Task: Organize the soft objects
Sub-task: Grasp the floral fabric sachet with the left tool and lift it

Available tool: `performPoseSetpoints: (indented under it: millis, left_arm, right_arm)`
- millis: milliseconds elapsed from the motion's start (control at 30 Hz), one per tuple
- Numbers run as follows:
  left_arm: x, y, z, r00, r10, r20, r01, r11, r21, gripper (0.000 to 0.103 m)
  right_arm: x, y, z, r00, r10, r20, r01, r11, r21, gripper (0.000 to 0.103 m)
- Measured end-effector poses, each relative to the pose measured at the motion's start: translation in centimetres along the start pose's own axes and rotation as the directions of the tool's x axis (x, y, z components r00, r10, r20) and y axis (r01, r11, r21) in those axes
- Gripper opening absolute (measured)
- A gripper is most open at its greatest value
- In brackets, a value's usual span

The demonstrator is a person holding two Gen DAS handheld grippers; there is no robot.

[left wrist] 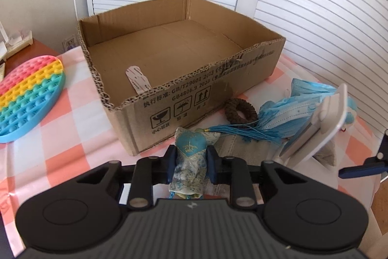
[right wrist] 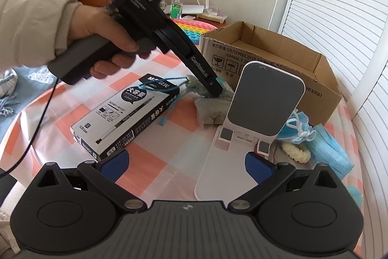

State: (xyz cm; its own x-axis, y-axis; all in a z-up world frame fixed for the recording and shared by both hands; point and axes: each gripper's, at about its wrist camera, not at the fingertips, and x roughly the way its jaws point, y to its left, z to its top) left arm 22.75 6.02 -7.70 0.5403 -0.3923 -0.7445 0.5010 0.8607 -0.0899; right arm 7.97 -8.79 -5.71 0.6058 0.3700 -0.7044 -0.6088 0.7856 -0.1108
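Two grippers are in view. Left gripper (left wrist: 190, 163): fingers clenched on a small blue-and-floral fabric sachet (left wrist: 191, 157), held just in front of the cardboard box (left wrist: 206, 98), its blue tassel (left wrist: 245, 131) trailing right. Right gripper (right wrist: 186, 165): fingers spread apart, grasping nothing, above the checked counter (right wrist: 150, 154). A white phone stand (right wrist: 257, 118) stands directly ahead of it, screening the sachet. Left of the stand lies a black pen box (right wrist: 126, 118); right of it, blue face masks (right wrist: 325, 145) and a cream scrunchie (right wrist: 295, 152). A brown scrunchie (left wrist: 240, 111) lies against the box wall. Farther left rests a rainbow pop-it mat (left wrist: 29, 98).
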Motion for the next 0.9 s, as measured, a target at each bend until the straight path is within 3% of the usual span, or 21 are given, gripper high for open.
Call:
performPoseSetpoints:
  millis: [533, 900]
  left_arm:
    - [-6.3, -2.7, -2.0, 0.999, -0.024, 0.045, 0.021, 0.998, 0.057, 0.025]
    - [-8.5, -4.6, -3.5, 0.998, -0.046, 0.047, 0.041, 0.994, 0.101, 0.024]
  right_arm:
    - [0.3, 1.2, 0.9, 1.000, -0.026, -0.004, 0.026, 0.999, -0.023, 0.103]
    - [-1.0, 2.0, 1.0, 0.999, -0.040, 0.014, 0.041, 0.999, -0.035, 0.103]
